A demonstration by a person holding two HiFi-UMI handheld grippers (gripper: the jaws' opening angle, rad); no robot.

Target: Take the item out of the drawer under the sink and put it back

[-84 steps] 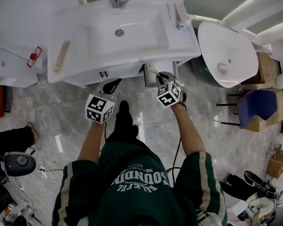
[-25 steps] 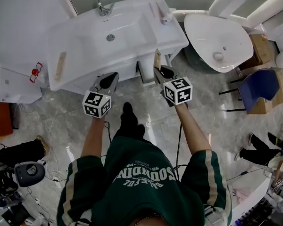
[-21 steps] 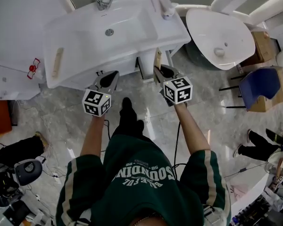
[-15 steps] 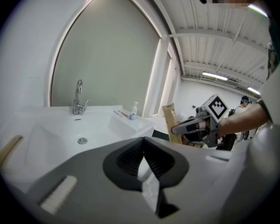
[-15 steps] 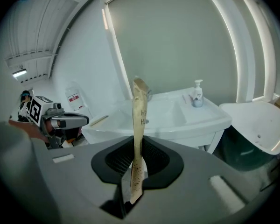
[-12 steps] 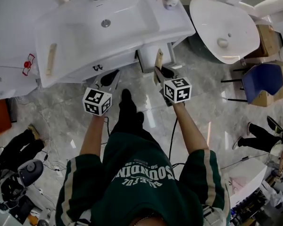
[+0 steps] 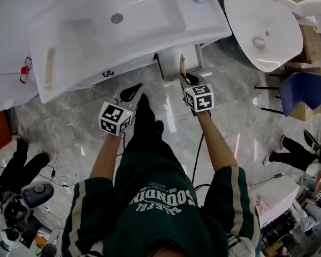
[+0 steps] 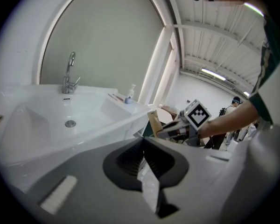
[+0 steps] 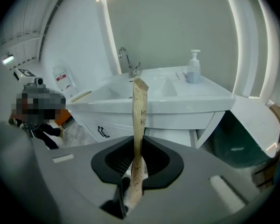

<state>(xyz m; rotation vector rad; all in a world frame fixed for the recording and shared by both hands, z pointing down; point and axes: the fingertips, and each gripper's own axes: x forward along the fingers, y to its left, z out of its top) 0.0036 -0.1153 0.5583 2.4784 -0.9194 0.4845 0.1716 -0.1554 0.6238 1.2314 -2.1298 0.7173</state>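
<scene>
Right gripper view: packet (image 9: pixel 140 118) pinched upright in right gripper (image 9: pixel 136 164), near the sink (image 9: pixel 177 96); left gripper (image 8: pixel 143 158) pressed together, empty. Apparently taken out; return to drawer (image 9: pixel 99 125) left.

**Bright, Even Light; Heavy Fisheye Warp in the Gripper Views**

The room was brightly and evenly lit. A strip light (image 8: pixel 214 73) glowed overhead in the left gripper view. In the head view the glossy floor (image 7: pixel 241 143) threw back pale streaks of glare, and the white sink (image 7: pixel 123 20) was nearly washed out. Shadows were faint and soft-edged. Both gripper views bowed straight lines strongly and darkened to black corners. Their near foreground was soft, and the tan packet (image 9: pixel 139 125) blurred toward its lower end.
</scene>
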